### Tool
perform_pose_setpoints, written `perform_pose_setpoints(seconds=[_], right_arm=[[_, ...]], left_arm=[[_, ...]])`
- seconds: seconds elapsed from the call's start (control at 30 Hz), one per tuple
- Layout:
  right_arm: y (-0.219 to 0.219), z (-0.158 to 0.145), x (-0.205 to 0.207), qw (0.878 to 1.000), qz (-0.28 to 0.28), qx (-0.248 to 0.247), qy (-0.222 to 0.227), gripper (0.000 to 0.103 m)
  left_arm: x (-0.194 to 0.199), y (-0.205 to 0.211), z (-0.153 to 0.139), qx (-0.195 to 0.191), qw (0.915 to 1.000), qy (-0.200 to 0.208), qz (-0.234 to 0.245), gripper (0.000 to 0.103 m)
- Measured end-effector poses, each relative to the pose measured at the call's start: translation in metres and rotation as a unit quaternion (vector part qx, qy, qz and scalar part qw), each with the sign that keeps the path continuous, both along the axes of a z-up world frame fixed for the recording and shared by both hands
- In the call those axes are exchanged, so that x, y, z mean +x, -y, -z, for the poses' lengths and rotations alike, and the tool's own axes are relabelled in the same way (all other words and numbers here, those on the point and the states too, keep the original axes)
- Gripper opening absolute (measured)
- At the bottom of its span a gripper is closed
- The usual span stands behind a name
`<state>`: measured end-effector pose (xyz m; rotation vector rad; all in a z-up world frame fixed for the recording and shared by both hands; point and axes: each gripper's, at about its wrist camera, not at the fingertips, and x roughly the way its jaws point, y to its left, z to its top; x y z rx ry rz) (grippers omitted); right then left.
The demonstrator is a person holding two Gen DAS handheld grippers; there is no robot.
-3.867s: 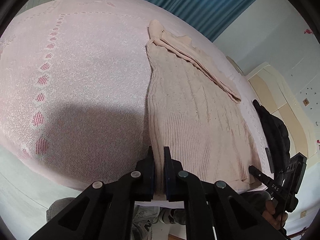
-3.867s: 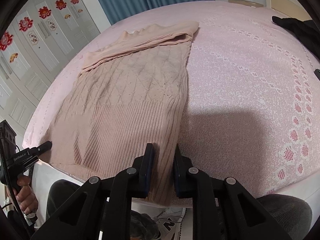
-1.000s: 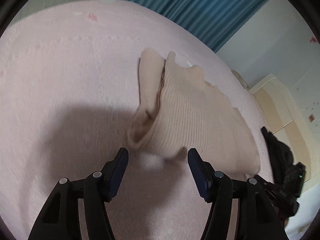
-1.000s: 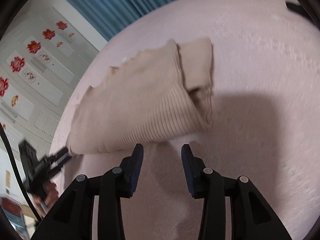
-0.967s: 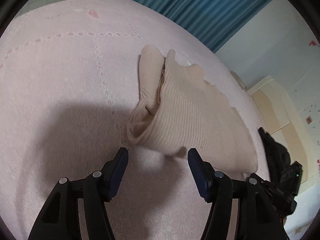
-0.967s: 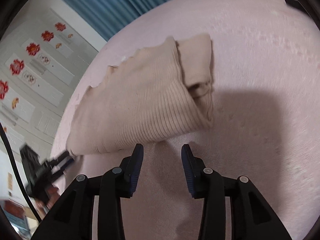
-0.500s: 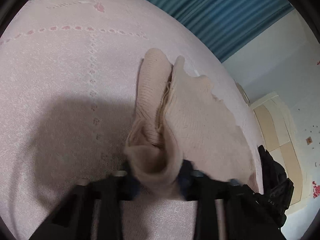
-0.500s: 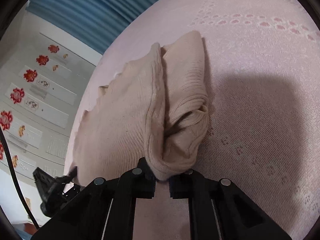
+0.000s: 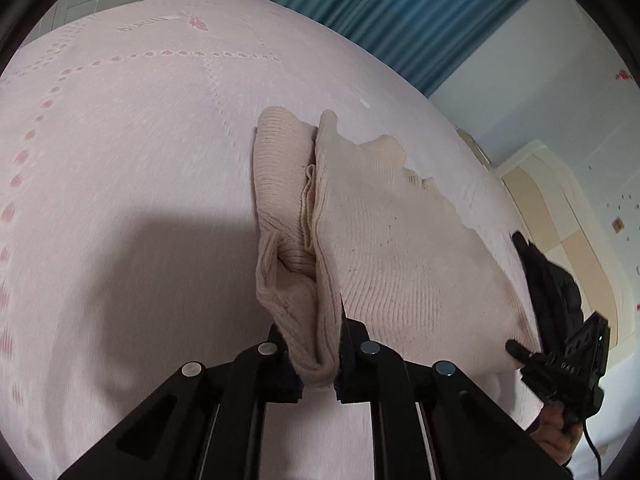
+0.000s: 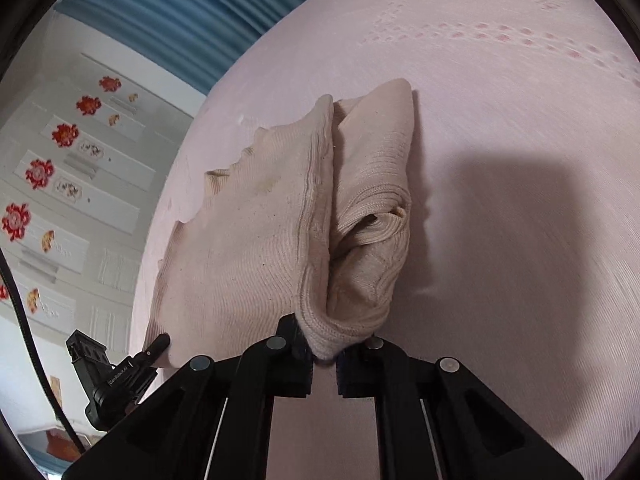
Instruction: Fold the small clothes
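Both tongs are clamped tight on the near edge of the beige sweater [image 9: 384, 248], which lies already doubled over on the pink bed [image 9: 120, 160]. The left tongs [image 9: 318, 364] pinch the bunched corner at one end of that near edge, thick knit bulging up between the jaws; the right tongs [image 10: 324, 354] pinch the matching corner at the other end, a fat roll of fabric squeezed between the pads. Here is the relation that matters: the whole sweater lies ahead of both tongs, stretching away towards the blue curtain [image 9: 400, 20], while its long axis now runs sideways, from one pair of tongs across to the other. In the left view the right tongs show at the far end of the edge, down by the black garment [image 9: 552, 280]; in the right view the left tongs sit at the opposite end, near the wardrobe doors [image 10: 80, 184]. So neither hand is nearer: each owns one corner, and the body of the knit hangs slack between them. My read is that the next fold carries this near edge forward, over the body to the far edge, both hands travelling together. The risk, as I judge it, is uneven pace, which would skew the edge, and the loose sleeve layers tucked inside each corner could slip out.
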<state>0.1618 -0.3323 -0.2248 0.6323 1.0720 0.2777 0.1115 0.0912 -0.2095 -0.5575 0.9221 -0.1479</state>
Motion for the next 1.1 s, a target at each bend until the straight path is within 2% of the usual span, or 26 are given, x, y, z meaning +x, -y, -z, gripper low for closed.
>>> perform_pose_setpoints(seconds=[0.13,0.2,0.27,0.3,0.37,0.4,0.5,0.7,0.77,0.8,0.87,0.97,1.1], right_arm=[[0.003,-0.008,-0.047,0.998,-0.027,-0.057,-0.002,0.010],[-0.001,-0.013,-0.066,0.992,-0.042,-0.119,0.003,0.017],[-0.002,-0.024,-0.079,0.987,-0.046,-0.150,0.026,0.022],[-0.003,-0.033,-0.086,0.984,-0.049,-0.167,0.046,0.023],[-0.005,-0.046,-0.098,0.975,-0.050,-0.200,0.086,0.032],[-0.006,-0.050,-0.099,0.971,-0.049,-0.211,0.099,0.032],[-0.006,-0.050,-0.094,0.969,-0.051,-0.218,0.103,0.032],[-0.008,-0.036,-0.066,0.975,-0.050,-0.199,0.082,0.032],[-0.012,-0.031,-0.060,0.976,-0.054,-0.197,0.075,0.032],[-0.014,-0.029,-0.058,0.977,-0.057,-0.194,0.074,0.030],[-0.015,-0.024,-0.055,0.978,-0.064,-0.187,0.062,0.011],[-0.010,-0.022,-0.057,0.981,-0.060,-0.172,0.059,0.007],[-0.002,-0.027,-0.066,0.984,-0.058,-0.152,0.066,0.006]], left_arm=[[-0.043,0.007,0.001,0.021,0.9997,0.001,0.015,0.016],[-0.055,0.007,-0.002,0.052,0.9986,-0.001,0.007,0.032],[-0.067,0.001,-0.008,0.070,0.9976,0.003,0.001,0.037],[-0.071,-0.002,-0.010,0.068,0.9977,0.007,0.000,0.037],[-0.075,-0.012,-0.016,0.047,0.9987,0.021,0.000,0.037],[-0.075,-0.015,-0.018,0.038,0.9990,0.024,0.001,0.037],[-0.068,-0.017,-0.024,0.021,0.9991,0.036,0.007,0.038],[-0.053,-0.003,-0.031,0.047,0.9969,0.054,0.030,0.038],[-0.049,0.000,-0.031,0.043,0.9971,0.053,0.032,0.038],[-0.045,0.002,-0.028,0.045,0.9974,0.042,0.039,0.036],[-0.039,0.008,-0.020,0.051,0.9969,0.023,0.055,0.036],[-0.046,0.007,-0.013,0.052,0.9968,0.023,0.056,0.008],[-0.058,-0.010,-0.009,0.011,0.9985,0.021,0.050,0.008]])
